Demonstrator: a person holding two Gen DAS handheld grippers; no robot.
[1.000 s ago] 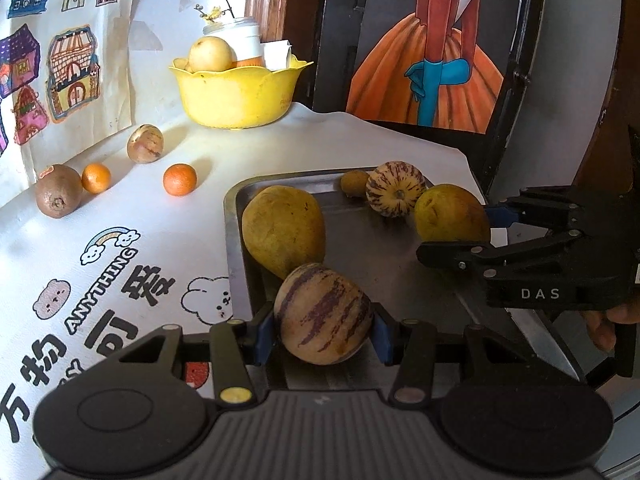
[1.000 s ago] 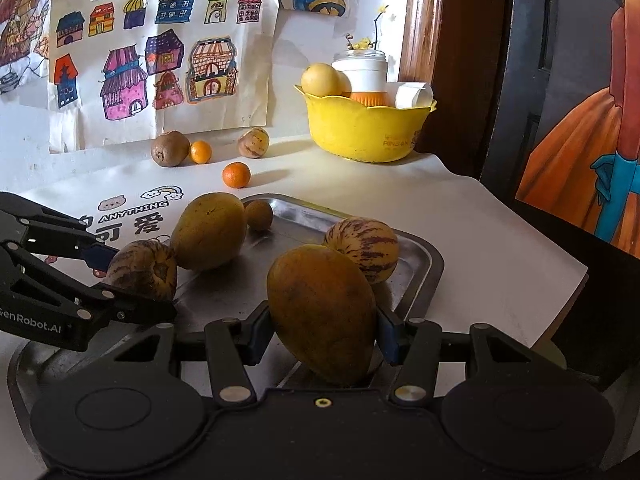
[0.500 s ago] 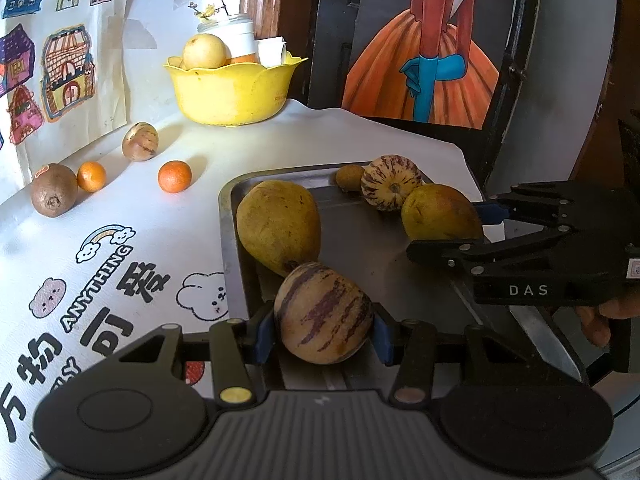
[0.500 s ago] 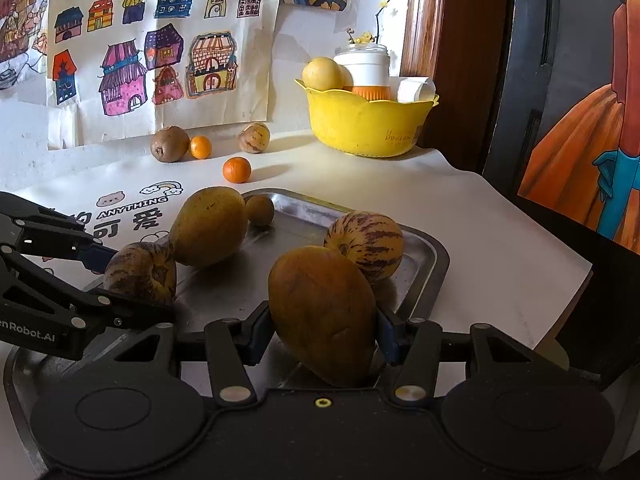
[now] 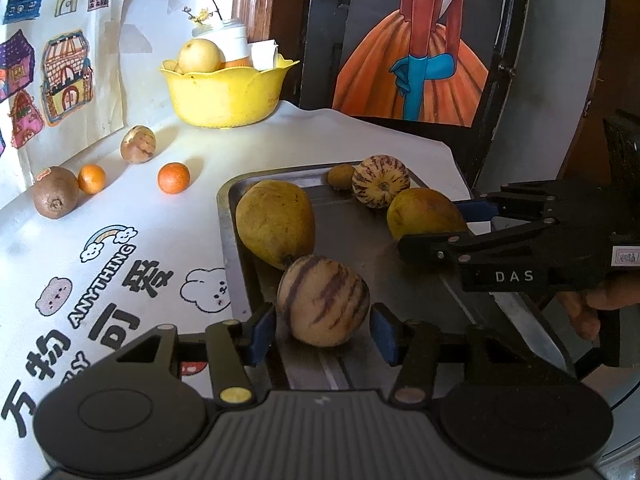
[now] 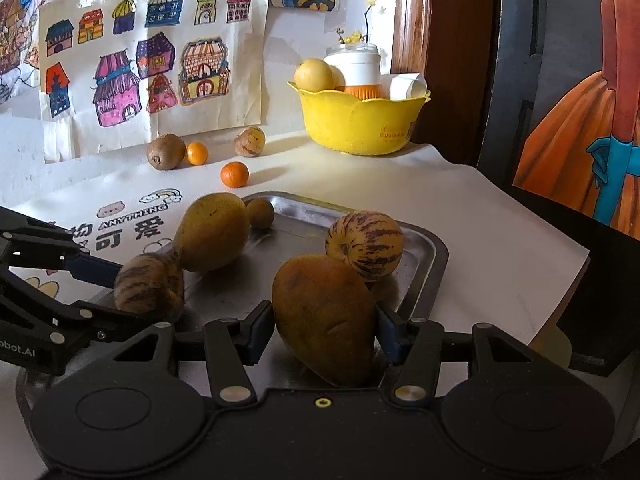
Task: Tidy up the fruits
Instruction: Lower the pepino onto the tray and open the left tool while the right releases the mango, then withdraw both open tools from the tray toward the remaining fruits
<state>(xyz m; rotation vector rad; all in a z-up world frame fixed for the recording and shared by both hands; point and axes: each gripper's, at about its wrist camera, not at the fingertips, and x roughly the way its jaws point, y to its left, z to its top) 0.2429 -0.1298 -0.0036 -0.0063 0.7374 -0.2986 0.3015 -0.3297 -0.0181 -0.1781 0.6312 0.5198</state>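
Observation:
A steel tray holds a large mango, a striped melon and a small brown fruit. My left gripper has opened around a second striped melon, which now rests on the tray with small gaps at both pads. My right gripper is shut on another mango just above the tray's near right side.
On the printed cloth behind the tray lie two small oranges, a kiwi and a small striped fruit. A yellow bowl with fruit and a jar stands at the back. A framed painting leans at the right.
The left gripper's pads have spread off the striped melon, which now sits on the tray. Both grippers have drawn back slightly. The right gripper still grips its mango.

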